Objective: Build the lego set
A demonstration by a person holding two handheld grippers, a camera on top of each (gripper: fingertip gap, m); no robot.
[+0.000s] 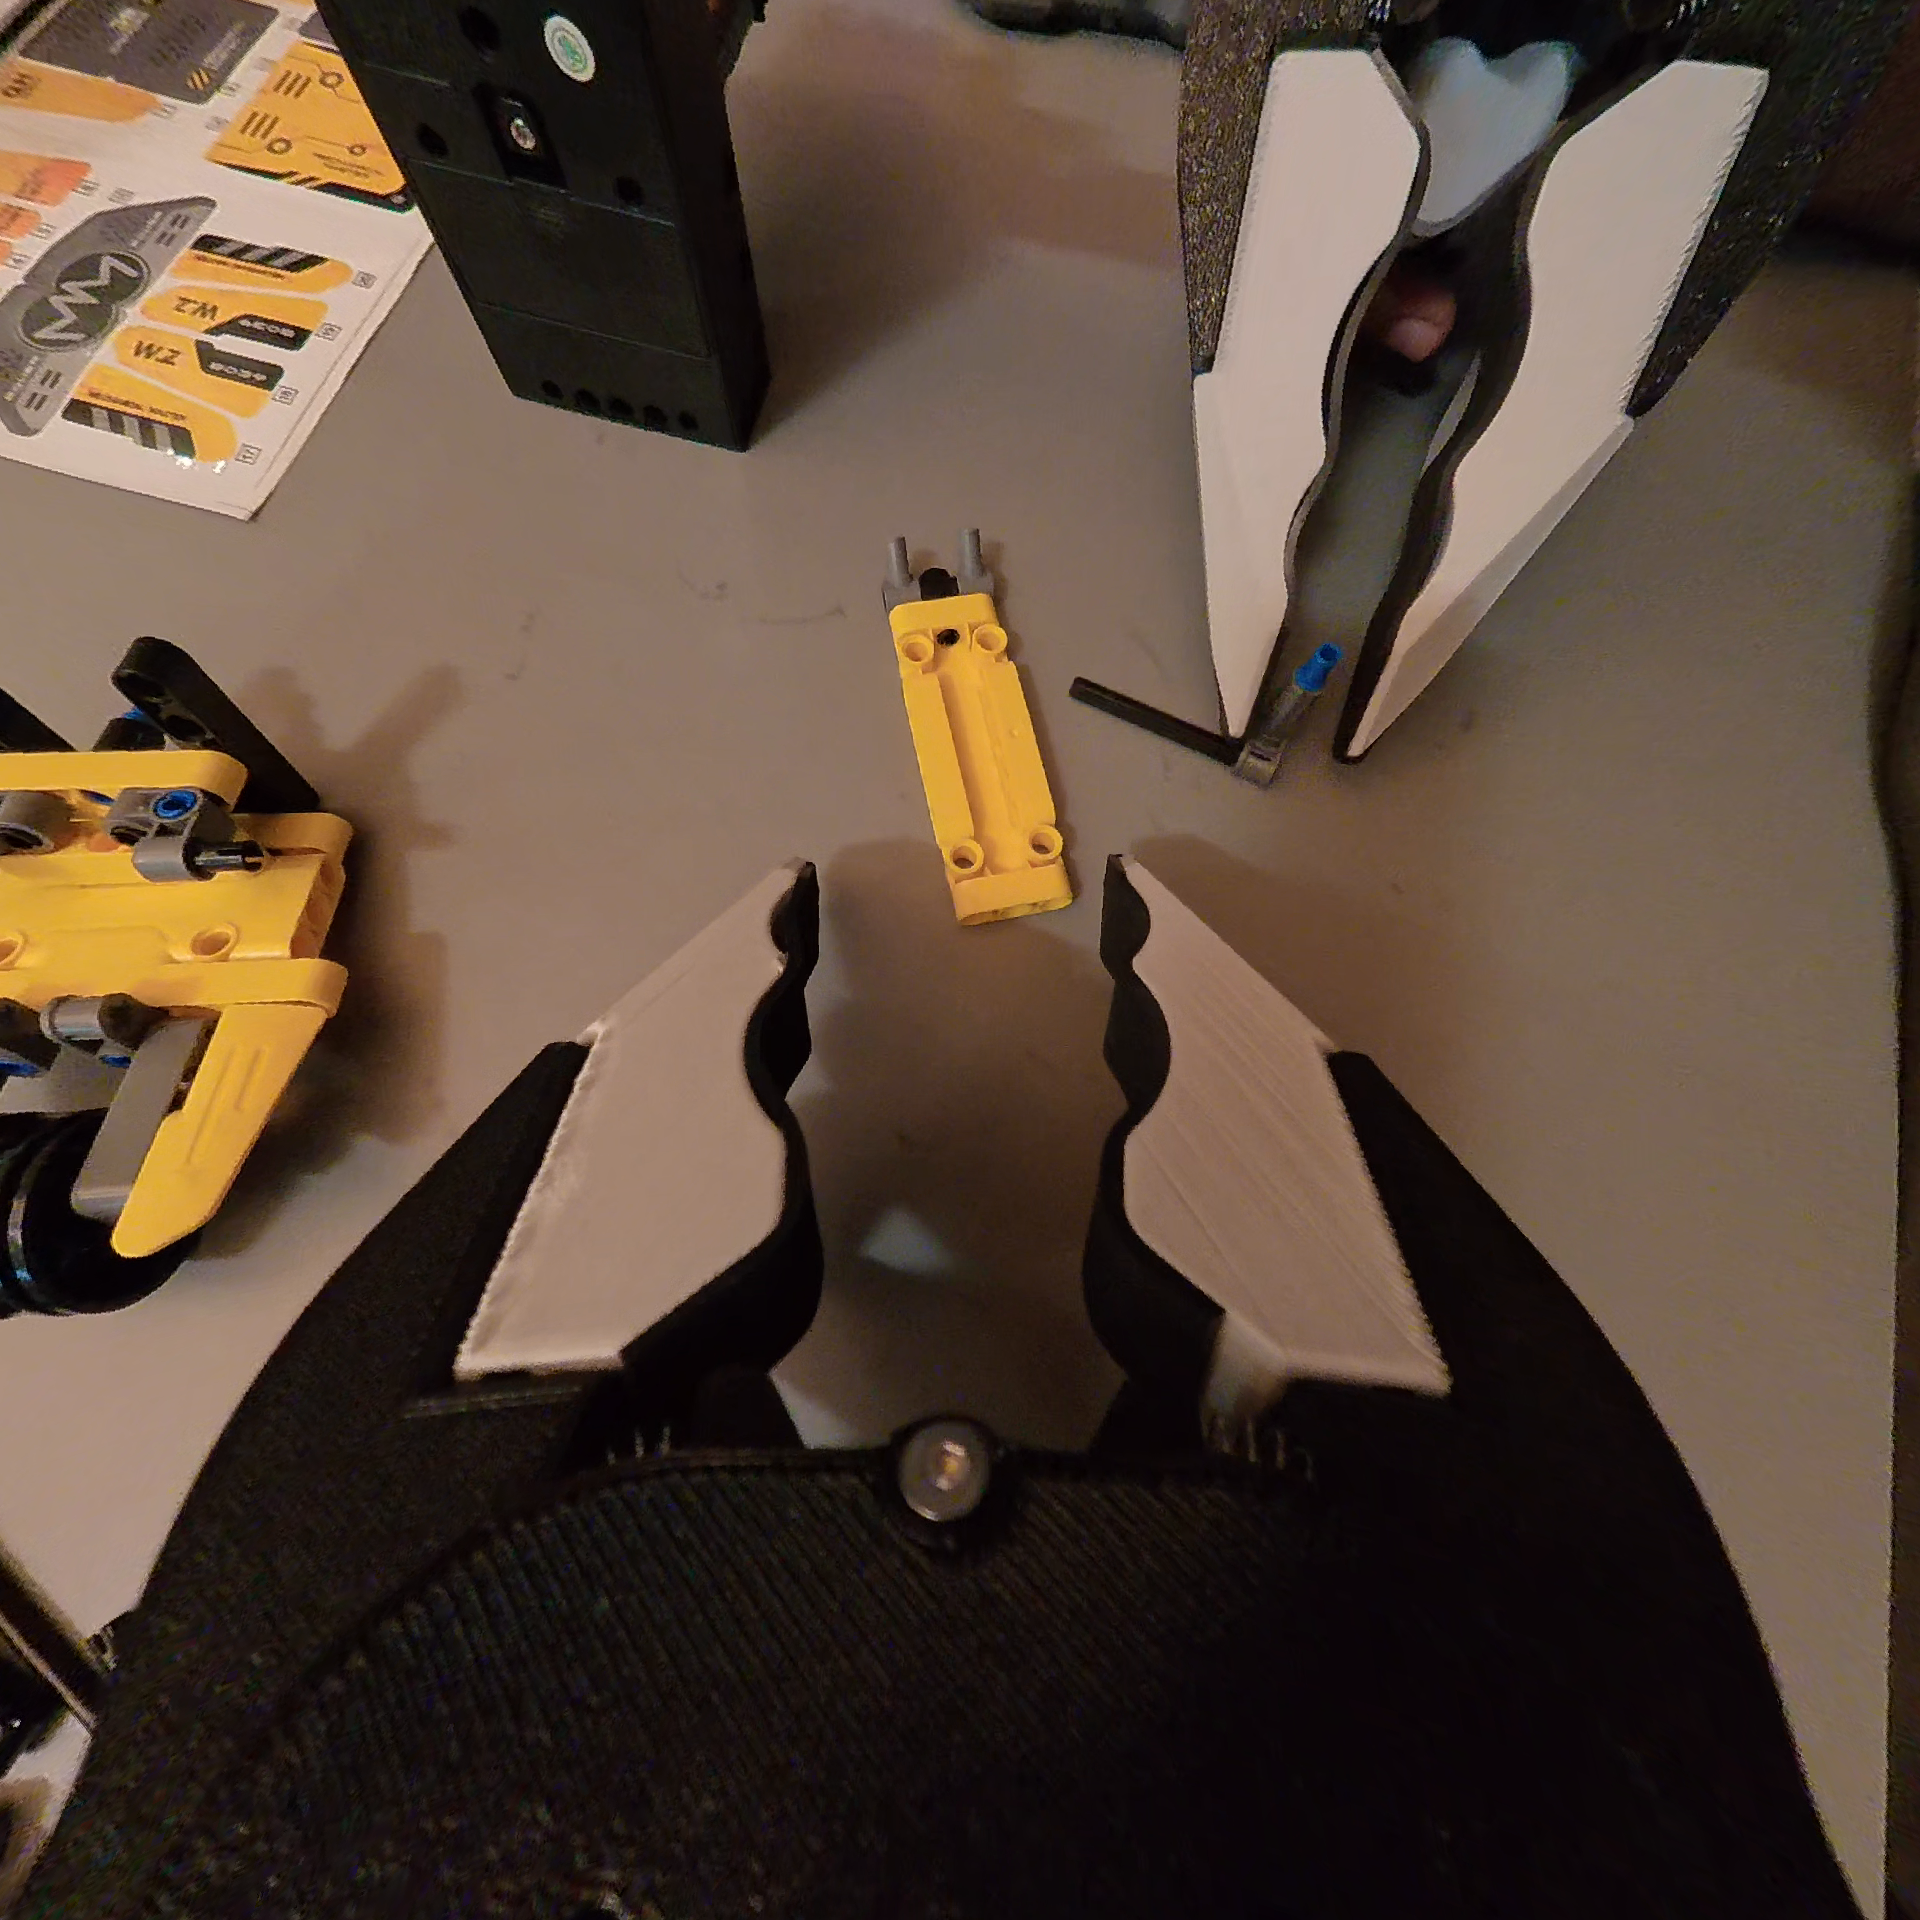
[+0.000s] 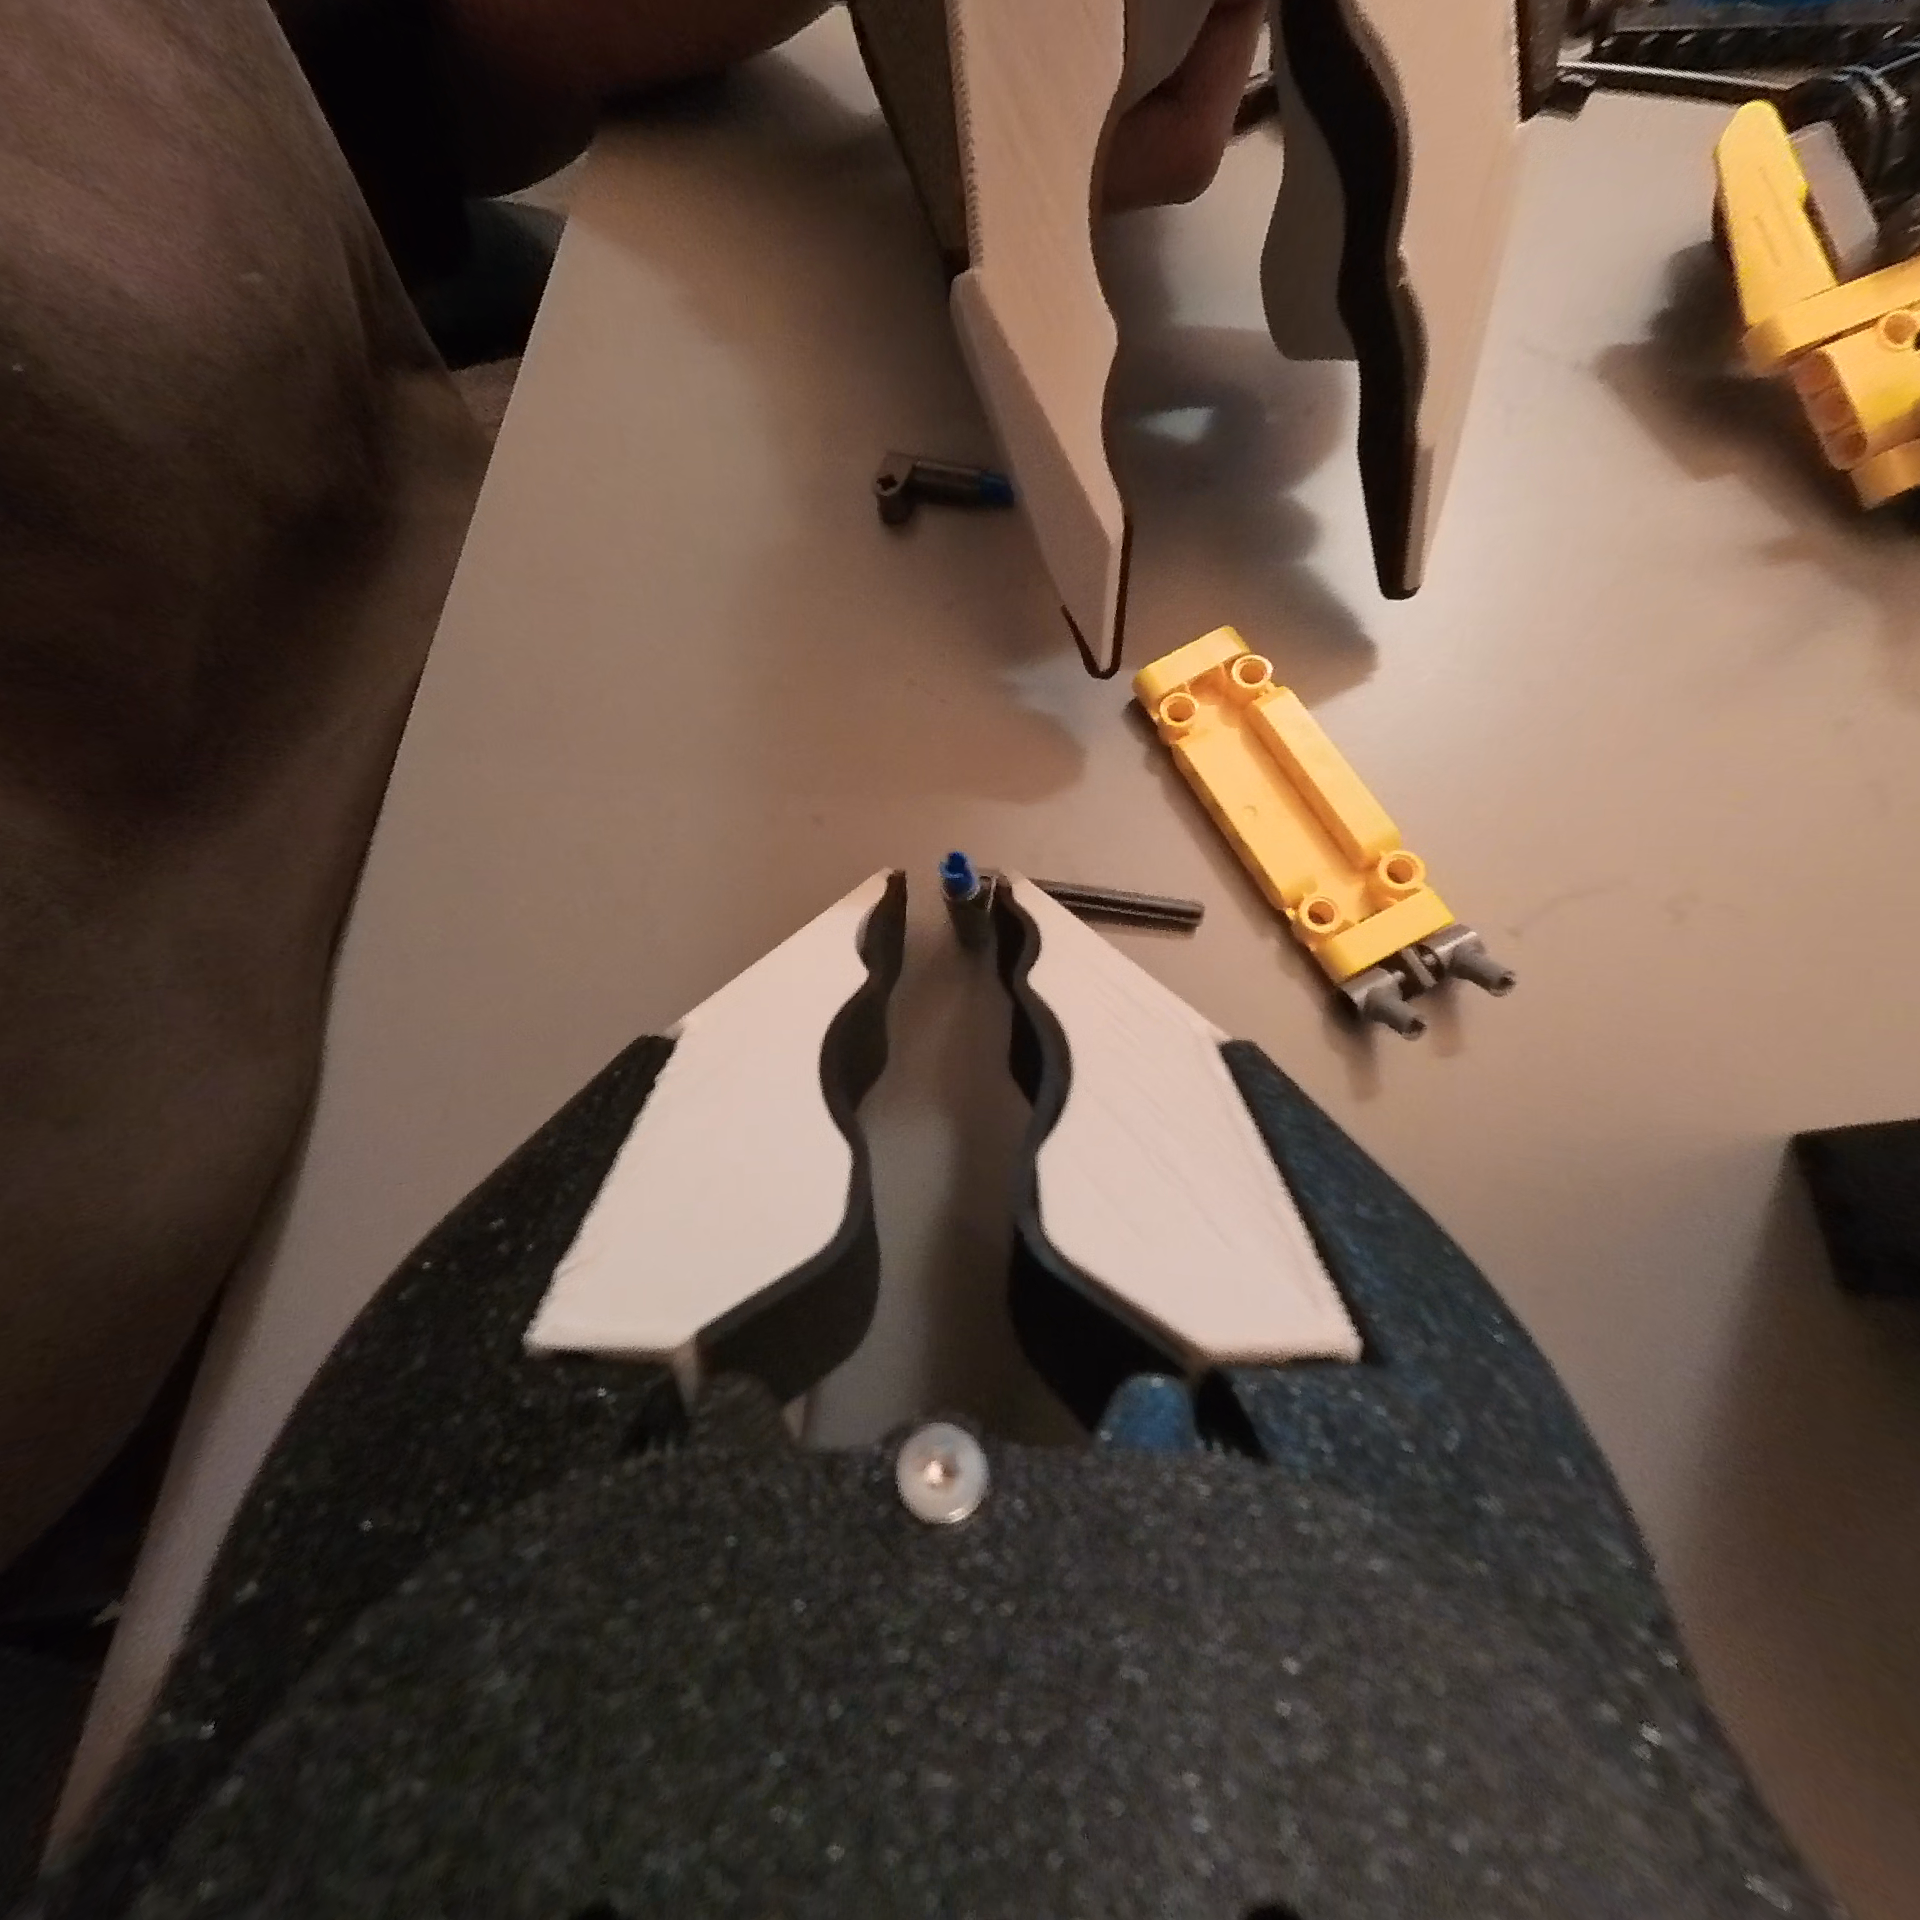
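My left gripper [image 1: 958, 883] is open and empty, its tips just short of the near end of a flat yellow panel [image 1: 977, 748] with grey pins at its far end, lying on the grey table [image 1: 623, 644]. In the right wrist view the left gripper [image 2: 1247, 629] hangs over the panel [image 2: 1288, 800]. My right gripper [image 2: 945, 888] has its jaws narrowly apart around a small grey connector with a blue-tipped pin [image 2: 961, 904] and a black axle [image 2: 1122, 899] sticking out sideways. The pin lies by the right finger, clear of the left. The right gripper [image 1: 1294, 743] also shows in the left wrist view.
A partly built yellow model [image 1: 156, 935] sits at the left, also in the right wrist view [image 2: 1829, 343]. A black box [image 1: 582, 208] and a sticker sheet [image 1: 177, 260] lie beyond. Another small pin piece [image 2: 940, 488] lies near the table edge [image 2: 457, 644].
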